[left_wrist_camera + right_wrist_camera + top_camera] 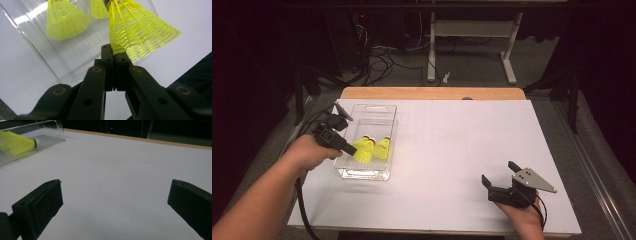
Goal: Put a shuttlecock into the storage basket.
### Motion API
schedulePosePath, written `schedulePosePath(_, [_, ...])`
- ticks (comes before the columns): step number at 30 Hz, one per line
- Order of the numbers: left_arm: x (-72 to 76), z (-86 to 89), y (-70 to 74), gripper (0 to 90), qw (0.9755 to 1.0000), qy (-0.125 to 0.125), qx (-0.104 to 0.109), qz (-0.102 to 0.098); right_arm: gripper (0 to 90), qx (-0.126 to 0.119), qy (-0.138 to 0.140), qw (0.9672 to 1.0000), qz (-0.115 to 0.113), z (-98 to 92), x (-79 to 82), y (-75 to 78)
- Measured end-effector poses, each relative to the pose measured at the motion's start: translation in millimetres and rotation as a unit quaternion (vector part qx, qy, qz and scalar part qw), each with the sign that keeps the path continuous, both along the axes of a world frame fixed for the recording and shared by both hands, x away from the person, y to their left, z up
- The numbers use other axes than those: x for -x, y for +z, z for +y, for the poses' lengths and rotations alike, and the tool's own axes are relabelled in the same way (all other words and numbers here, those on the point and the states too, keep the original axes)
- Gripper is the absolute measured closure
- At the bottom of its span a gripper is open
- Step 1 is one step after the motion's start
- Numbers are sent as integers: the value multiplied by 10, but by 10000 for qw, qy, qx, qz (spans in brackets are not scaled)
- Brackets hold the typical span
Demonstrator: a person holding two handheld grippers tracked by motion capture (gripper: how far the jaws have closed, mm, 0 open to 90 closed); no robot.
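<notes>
My left gripper (352, 149) is shut on the skirt rim of a yellow plastic shuttlecock (362, 150), holding it over the left side of a clear plastic box (372, 106). In the left gripper view the jaws of the left gripper (114, 53) pinch the mesh edge of the held shuttlecock (140, 32). A second shuttlecock (65, 21) and a third one (98, 9) lie inside the box (37, 50). One of them (382, 148) lies right of the held one. My right gripper (498, 171) rests on the table at the front right, open and holding nothing, as the right gripper view (115, 202) confirms.
White paper (452, 145) covers the wooden table (432, 93). A dark cable (303, 205) trails from the left gripper off the front left edge. Behind the table, floor cables (382, 62) and a white desk frame (472, 30) stand in the dark.
</notes>
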State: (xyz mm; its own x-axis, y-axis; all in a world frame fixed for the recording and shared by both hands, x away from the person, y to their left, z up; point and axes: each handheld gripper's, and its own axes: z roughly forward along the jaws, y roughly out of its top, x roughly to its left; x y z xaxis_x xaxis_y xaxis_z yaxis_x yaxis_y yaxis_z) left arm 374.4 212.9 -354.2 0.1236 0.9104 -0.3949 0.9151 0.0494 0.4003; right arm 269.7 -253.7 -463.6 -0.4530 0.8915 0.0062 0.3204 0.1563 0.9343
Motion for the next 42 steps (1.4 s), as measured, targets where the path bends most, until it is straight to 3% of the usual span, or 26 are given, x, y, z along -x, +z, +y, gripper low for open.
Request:
schedulePosePath(19, [6,181,-16,888,9999,90,-56,-19,3,26,20,10000,31,9,-8,-12])
schedulePosePath(27, [-14,244,-147,887,9997,205,-110,35,3,18,25,10000,48,9,-14,-18])
schedulePosePath(42, [-2,231,-393,887,9997,90,-125,208,4,18,18,10000,57,8,-18,-25])
